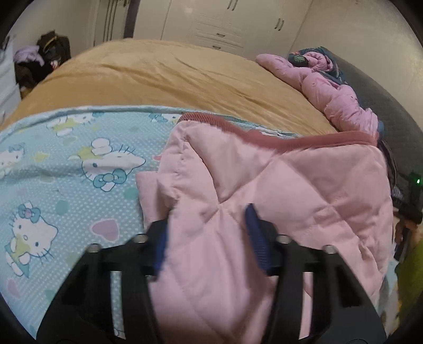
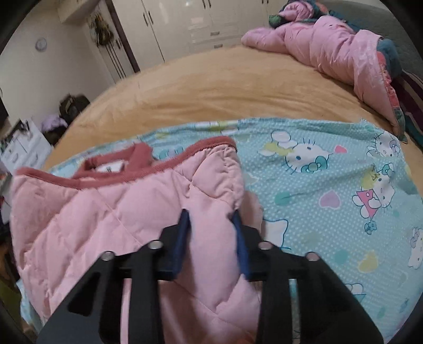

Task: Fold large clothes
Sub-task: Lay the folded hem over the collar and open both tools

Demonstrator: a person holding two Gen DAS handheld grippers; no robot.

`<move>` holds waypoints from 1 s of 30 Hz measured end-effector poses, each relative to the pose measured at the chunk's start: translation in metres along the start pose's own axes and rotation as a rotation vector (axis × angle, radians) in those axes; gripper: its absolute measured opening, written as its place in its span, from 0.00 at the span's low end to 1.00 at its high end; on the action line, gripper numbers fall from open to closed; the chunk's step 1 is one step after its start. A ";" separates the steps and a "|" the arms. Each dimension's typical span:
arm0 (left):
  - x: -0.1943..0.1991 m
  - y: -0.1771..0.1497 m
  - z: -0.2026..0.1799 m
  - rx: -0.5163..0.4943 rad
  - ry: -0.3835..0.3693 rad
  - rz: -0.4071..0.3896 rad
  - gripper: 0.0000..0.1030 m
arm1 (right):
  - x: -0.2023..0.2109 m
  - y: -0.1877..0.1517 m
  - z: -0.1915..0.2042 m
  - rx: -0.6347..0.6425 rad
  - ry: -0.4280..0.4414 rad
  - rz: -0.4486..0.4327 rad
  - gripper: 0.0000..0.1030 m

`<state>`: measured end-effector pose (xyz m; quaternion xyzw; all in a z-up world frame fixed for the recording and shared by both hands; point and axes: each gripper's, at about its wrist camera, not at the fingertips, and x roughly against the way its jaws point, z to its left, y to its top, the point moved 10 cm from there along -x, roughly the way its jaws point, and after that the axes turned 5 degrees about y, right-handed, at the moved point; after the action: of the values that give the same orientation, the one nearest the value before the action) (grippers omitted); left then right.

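A pink quilted jacket [image 1: 290, 185] with a dark pink ribbed hem lies on a light blue cartoon-cat sheet [image 1: 66, 158] spread over the bed. In the left wrist view, my left gripper [image 1: 207, 227] is at the jacket's left edge, its blue pads pressed on a thick fold of the padding. In the right wrist view, the jacket [image 2: 105, 211] fills the lower left, its collar and label showing at the far side. My right gripper [image 2: 211, 225] is shut on a bunched fold at the jacket's right edge, beside the sheet [image 2: 330, 198].
A tan bedspread [image 1: 171, 74] covers the bed beyond the sheet. A crumpled pink quilt [image 2: 330, 42] lies at the far right by the dark headboard. White wardrobes [image 2: 185, 23] stand behind the bed. Bags and clothes [image 1: 45, 58] are piled at the far left.
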<state>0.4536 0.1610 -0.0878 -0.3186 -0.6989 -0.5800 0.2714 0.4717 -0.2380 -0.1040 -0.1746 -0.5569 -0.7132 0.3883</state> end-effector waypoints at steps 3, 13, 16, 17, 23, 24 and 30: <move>0.016 0.004 -0.001 -0.048 0.037 -0.059 0.05 | 0.014 0.009 -0.002 -0.022 0.015 -0.051 0.20; 0.094 0.078 0.004 0.018 0.020 -0.308 0.03 | 0.087 0.110 0.027 -0.058 0.133 -0.303 0.17; 0.092 0.093 0.004 0.040 0.035 -0.327 0.03 | 0.080 0.136 0.028 -0.077 0.124 -0.334 0.17; 0.089 0.096 0.004 0.045 0.039 -0.326 0.03 | 0.077 0.139 0.026 -0.083 0.123 -0.338 0.17; 0.054 0.098 0.014 0.049 0.088 -0.264 0.03 | 0.036 0.137 0.003 -0.136 0.081 -0.289 0.17; 0.043 0.095 0.016 0.046 0.097 -0.242 0.03 | 0.028 0.133 -0.002 -0.145 0.067 -0.273 0.17; 0.006 0.076 0.034 0.070 0.133 -0.160 0.03 | -0.006 0.103 -0.021 -0.151 0.014 -0.202 0.17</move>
<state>0.5071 0.2046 -0.0412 -0.2127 -0.7224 -0.5949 0.2810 0.5566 -0.2633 -0.0472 -0.1413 -0.5136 -0.7897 0.3042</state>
